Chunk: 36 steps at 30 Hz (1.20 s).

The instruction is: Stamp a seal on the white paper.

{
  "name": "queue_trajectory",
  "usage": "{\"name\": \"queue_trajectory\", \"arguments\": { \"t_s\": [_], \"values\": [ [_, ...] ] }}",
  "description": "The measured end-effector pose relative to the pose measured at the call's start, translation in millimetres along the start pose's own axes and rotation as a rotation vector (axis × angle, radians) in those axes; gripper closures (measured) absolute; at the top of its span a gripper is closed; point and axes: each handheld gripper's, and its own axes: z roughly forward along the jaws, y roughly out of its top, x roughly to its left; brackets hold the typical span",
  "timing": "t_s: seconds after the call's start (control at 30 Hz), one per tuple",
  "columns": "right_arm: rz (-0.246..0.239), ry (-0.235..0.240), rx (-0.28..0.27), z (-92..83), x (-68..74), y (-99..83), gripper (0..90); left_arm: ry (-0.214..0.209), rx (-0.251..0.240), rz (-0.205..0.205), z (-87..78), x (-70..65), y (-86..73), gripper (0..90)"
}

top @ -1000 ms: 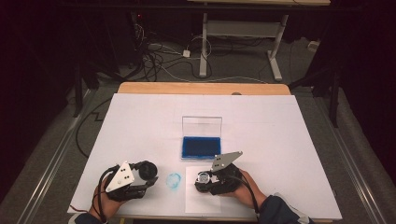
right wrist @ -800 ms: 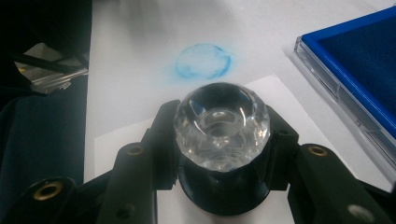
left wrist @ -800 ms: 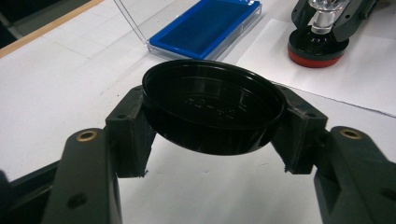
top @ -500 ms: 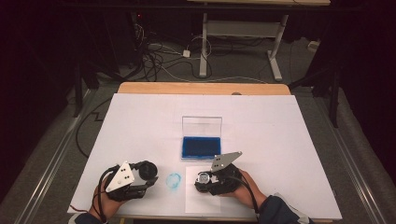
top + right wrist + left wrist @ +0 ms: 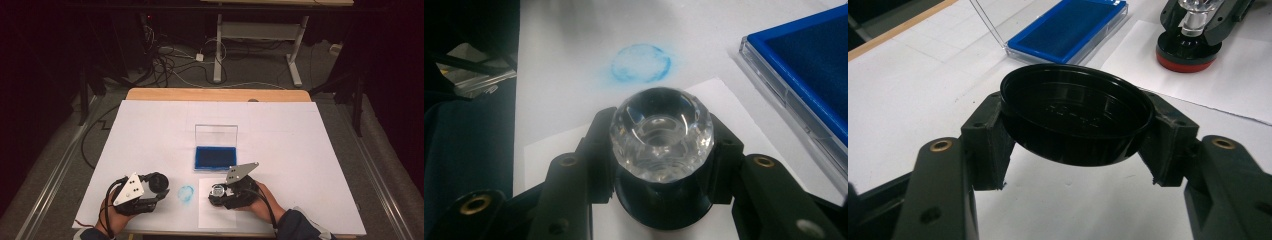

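My left gripper [image 5: 1078,142] is shut on a round black lid [image 5: 1075,117], held by its rim, hollow side up, just above the white table; from above the lid [image 5: 159,181] sits at the front left. My right gripper [image 5: 661,160] is shut on a stamp [image 5: 661,132] with a clear faceted knob and a black body. In the left gripper view the stamp [image 5: 1189,47] has a red base resting on a white paper sheet [image 5: 1228,80]. A blue ink pad [image 5: 215,158] lies in its open clear case just behind the right gripper [image 5: 218,192].
A round blue ink smudge [image 5: 186,193] marks the table cover between the two grippers, also seen as the smudge [image 5: 641,63] beyond the stamp. The paper sheet [image 5: 212,217] lies near the front edge. The ink pad's clear lid [image 5: 216,135] stands upright.
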Motion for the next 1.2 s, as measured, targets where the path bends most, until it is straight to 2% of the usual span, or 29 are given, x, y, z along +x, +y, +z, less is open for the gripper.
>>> {"name": "queue_trajectory", "arguments": {
  "t_s": [0.13,0.23,0.33,0.4,0.47,1.2],
  "values": [
    [0.020,0.010,-0.005,0.2,-1.1,0.1,57.3,0.002,-0.002,0.001,-0.5,0.1,0.0,36.1],
    [0.009,0.008,0.009,-1.3,-0.8,1.9,57.2,0.004,-0.007,-0.002,-1.6,0.3,0.0,36.2],
    [0.000,0.003,-0.028,-7.9,0.8,7.4,57.2,0.002,-0.006,-0.001,-1.6,0.2,-0.2,36.1],
    [-0.025,-0.011,-0.049,-14.6,3.9,13.5,57.2,0.002,-0.006,0.001,-1.4,-0.1,0.1,36.1],
    [-0.020,-0.002,-0.078,-19.2,3.7,16.2,57.1,0.001,-0.005,0.002,-1.1,-0.4,0.3,36.1],
    [-0.052,-0.086,-0.157,-49.0,8.3,27.0,57.1,-0.030,-0.012,0.025,6.0,-9.6,8.5,36.1]
  ]
}}
